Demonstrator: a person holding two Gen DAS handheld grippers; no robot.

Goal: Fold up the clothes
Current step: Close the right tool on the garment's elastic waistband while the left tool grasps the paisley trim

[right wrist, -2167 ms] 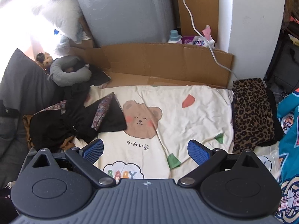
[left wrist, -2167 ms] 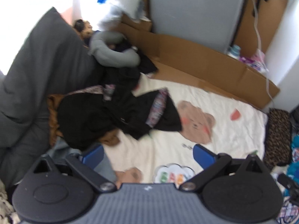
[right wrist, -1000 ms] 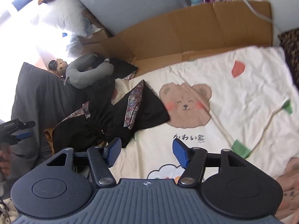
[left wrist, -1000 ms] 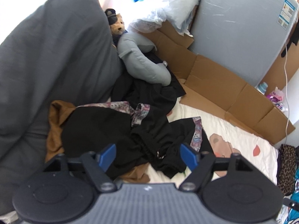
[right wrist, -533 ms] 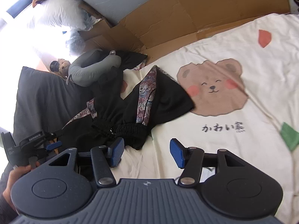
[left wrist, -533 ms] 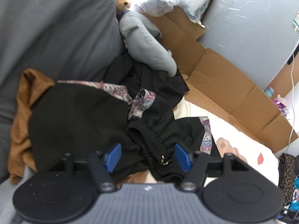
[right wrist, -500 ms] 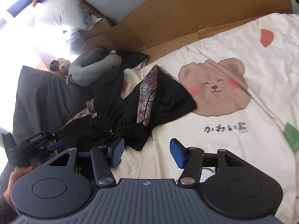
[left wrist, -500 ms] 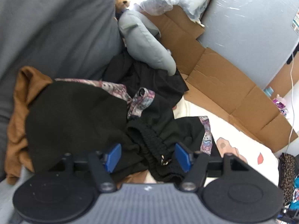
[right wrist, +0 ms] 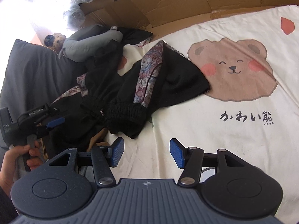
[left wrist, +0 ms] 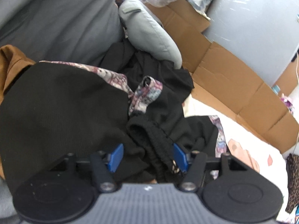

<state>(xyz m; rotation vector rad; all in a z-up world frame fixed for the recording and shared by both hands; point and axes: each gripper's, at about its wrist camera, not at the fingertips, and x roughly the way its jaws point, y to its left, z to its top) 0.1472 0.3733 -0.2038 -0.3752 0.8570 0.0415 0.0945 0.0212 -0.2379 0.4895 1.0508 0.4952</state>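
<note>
A crumpled black garment [left wrist: 65,102] with paisley trim lies in a heap at the left edge of the cream bear blanket [right wrist: 233,112]. Its gathered elastic waistband [left wrist: 155,140] sits between the blue pads of my left gripper [left wrist: 147,156], whose jaws are closing, with a gap still showing beside the left pad. In the right wrist view the same garment [right wrist: 168,82] spreads ahead, its waistband [right wrist: 125,112] just beyond my right gripper [right wrist: 147,153]. That gripper is open low over bare blanket, with nothing between its pads. A hand [right wrist: 16,156] holds the left gripper's handle.
A brown garment [left wrist: 11,59] lies under the black heap. A grey neck pillow [left wrist: 149,31] and a dark grey cushion [left wrist: 56,18] crowd the far left. Flattened cardboard [left wrist: 224,78] borders the blanket at the back. Leopard-print fabric [left wrist: 293,177] lies at the right.
Both grippers have dropped closer to the black heap. The left jaws have narrowed around the waistband. The right gripper has come nearer to the garment's edge.
</note>
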